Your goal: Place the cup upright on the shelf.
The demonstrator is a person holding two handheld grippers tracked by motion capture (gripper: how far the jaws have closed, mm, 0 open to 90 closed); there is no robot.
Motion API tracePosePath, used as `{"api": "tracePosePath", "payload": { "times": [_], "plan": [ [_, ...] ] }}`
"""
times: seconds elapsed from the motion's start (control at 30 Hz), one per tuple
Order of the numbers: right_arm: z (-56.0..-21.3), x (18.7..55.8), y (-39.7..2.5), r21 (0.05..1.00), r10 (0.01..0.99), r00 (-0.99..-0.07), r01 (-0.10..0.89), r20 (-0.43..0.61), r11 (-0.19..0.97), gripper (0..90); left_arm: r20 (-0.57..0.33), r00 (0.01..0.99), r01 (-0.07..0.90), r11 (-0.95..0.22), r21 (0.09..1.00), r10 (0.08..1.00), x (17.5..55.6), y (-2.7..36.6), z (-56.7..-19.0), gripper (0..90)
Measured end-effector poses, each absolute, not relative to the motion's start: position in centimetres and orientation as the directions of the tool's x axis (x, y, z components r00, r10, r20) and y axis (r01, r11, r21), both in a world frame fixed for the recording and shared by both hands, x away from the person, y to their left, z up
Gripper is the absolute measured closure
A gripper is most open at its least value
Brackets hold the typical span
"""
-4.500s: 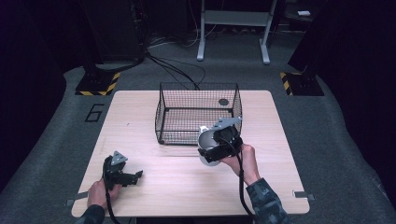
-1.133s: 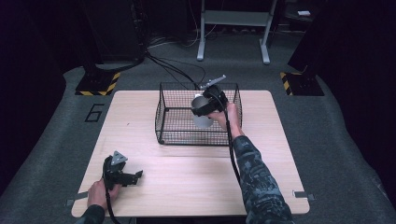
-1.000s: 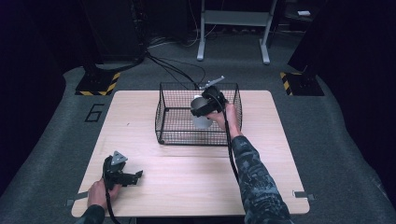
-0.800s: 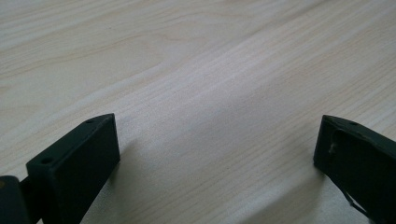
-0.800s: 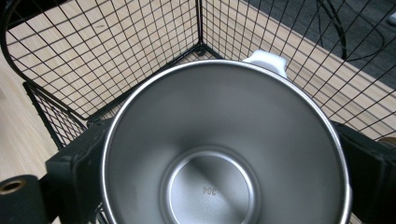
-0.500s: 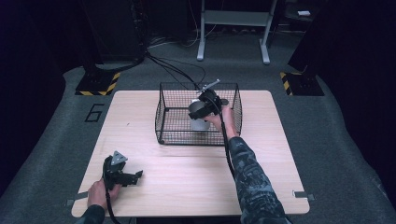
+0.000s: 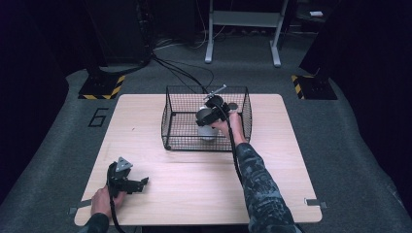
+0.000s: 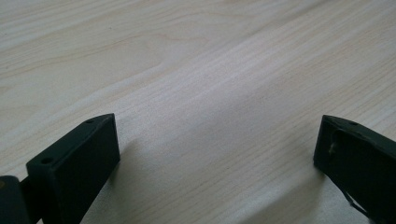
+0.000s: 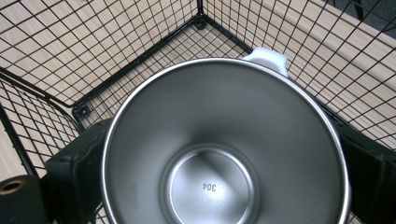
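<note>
A steel cup (image 9: pixel 224 149) is held by the right gripper (image 7: pixel 210 112) inside a black wire basket (image 7: pixel 175 127) that stands on the far middle of a pale wooden table (image 7: pixel 272 160). In the right gripper view the cup is seen from above, its mouth open to the camera, with the two black jaws pressed against its outer wall on opposite sides, so the tongs are clamped on it. The mark "304" can be read on the cup's inner bottom, and a white tab or handle (image 9: pixel 266 59) is seen at its far rim. Beneath and around the cup the basket's wire floor and one corner of its walls are seen, with the table's wood showing through the mesh. From the high view the cup is placed within the basket, toward its right half, but whether it rests on the wire floor or is held just above it cannot be told. A small dark round thing (image 7: pixel 232 106) is seen at the basket's far right corner. The left gripper (image 7: pixel 127 179) is held low over the near left part of the table, well apart from the basket; its jaws stand wide apart with nothing but bare wood between them.
</note>
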State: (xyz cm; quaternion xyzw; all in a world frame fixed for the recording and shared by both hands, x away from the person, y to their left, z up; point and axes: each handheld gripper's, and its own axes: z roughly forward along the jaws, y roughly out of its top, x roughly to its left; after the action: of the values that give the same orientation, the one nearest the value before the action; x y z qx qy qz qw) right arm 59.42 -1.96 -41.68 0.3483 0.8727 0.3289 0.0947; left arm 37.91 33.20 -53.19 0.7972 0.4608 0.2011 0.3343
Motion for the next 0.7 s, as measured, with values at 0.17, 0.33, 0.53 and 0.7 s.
{"api": "tracePosePath", "payload": {
  "times": [0.17, 0.33, 0.53, 0.7],
  "plan": [
    [-42.09, 59.59, -1.72, 0.629, 0.667, -0.743, 0.548, 0.061, 0.552, 5.6, 0.012, 0.492, 0.601, -0.349, 0.719, 0.871, 37.89, 33.17, -53.21, 0.2],
    [-42.39, 59.63, -1.49, 0.617, 0.675, -0.735, 0.564, 0.07, 0.55, 5.6, 0.014, 0.492, 0.599, -0.35, 0.72, 0.871, 37.9, 33.17, -53.22, 0.2],
    [-42.59, 59.81, -1.53, 0.614, 0.674, -0.736, 0.561, 0.064, 0.554, 5.6, 0.014, 0.492, 0.599, -0.35, 0.72, 0.871, 37.89, 33.17, -53.21, 0.2],
    [-42.64, 59.87, -1.56, 0.614, 0.676, -0.735, 0.561, 0.061, 0.555, 5.6, 0.015, 0.492, 0.599, -0.35, 0.72, 0.871, 37.9, 33.17, -53.22, 0.2]
  ]
}}
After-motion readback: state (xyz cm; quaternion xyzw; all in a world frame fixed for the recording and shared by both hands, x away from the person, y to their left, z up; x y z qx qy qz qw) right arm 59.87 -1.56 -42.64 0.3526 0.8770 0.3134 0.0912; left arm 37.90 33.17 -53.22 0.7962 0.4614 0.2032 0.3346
